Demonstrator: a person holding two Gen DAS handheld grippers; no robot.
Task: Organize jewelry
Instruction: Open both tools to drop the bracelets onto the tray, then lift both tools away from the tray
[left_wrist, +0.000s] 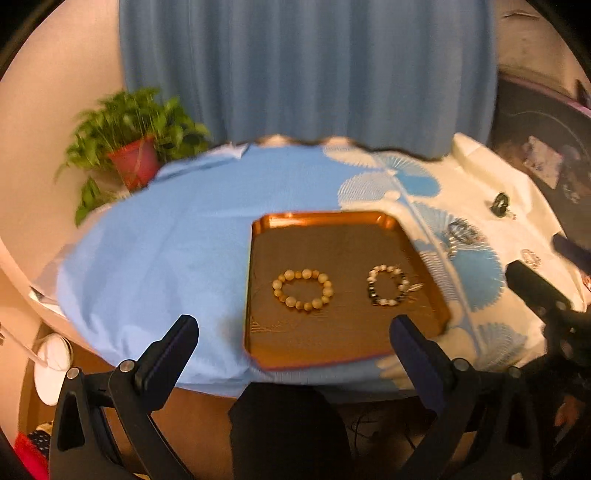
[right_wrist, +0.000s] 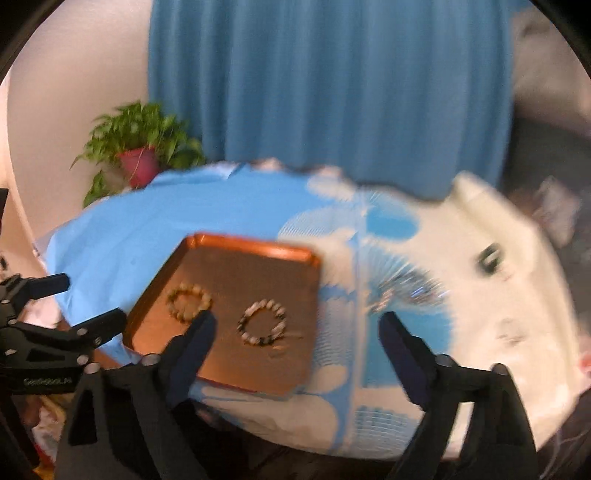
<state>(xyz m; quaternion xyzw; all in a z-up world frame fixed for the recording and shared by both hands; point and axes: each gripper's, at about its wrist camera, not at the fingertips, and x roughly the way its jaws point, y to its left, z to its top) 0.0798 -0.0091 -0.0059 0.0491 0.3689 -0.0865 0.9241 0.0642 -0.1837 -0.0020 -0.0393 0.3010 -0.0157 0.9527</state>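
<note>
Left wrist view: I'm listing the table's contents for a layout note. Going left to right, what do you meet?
Potted plant → beige bead bracelet → black-and-white bead bracelet, both in the copper tray → small dark item on the white cloth.

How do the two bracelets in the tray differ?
The tan bracelet has larger, uniform cream-tan beads; the mixed bracelet alternates white and dark beads and looks smaller. The tan one lies to the left, the mixed one to the right. Both lie flat on the copper tray, apart.
</note>
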